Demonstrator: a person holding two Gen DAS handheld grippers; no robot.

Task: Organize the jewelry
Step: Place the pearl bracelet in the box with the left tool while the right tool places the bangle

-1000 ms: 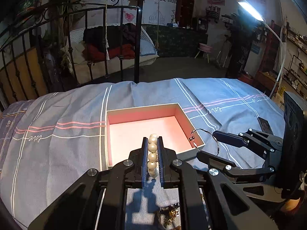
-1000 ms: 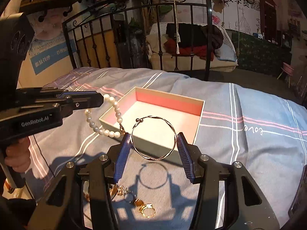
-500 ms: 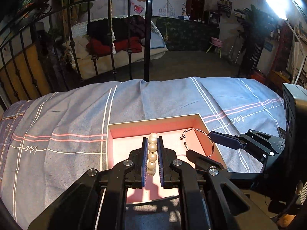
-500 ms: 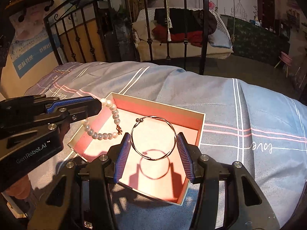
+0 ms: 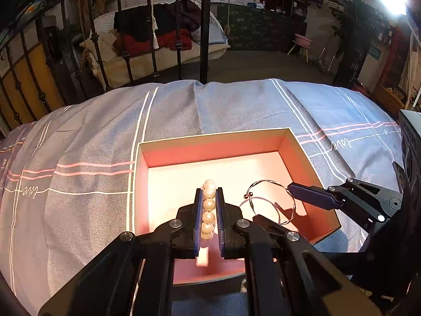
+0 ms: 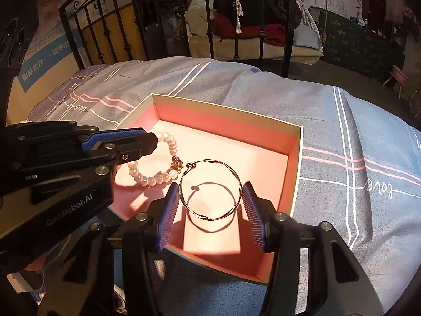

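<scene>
An open box with a pink inside [image 5: 215, 146] [image 6: 296, 158] lies on the bed. My left gripper [image 5: 209, 194] [image 6: 154, 142] is shut on a white pearl bracelet [image 5: 209, 205] [image 6: 150, 180], which hangs down over the left part of the box floor. Beside it, my right gripper [image 6: 210, 192] [image 5: 292, 192] is shut on a thin twisted metal bangle [image 6: 210, 189] [image 5: 271, 201], its blue pads pressing the ring's two sides. The bangle hovers just above the box floor and throws a round shadow there.
The box rests on a grey-blue bed sheet [image 5: 92, 144] [image 6: 355, 131] with white and pink stripes. A black iron bed frame [image 5: 205, 26] [image 6: 286, 23] rises behind the bed. Beyond it sits a swing seat piled with dark and red clothes [image 5: 158, 36].
Both grippers have moved forward and down with their jewelry, from the box's near edge to over its pink floor. The loose gold pieces on the sheet have dropped out of sight.
</scene>
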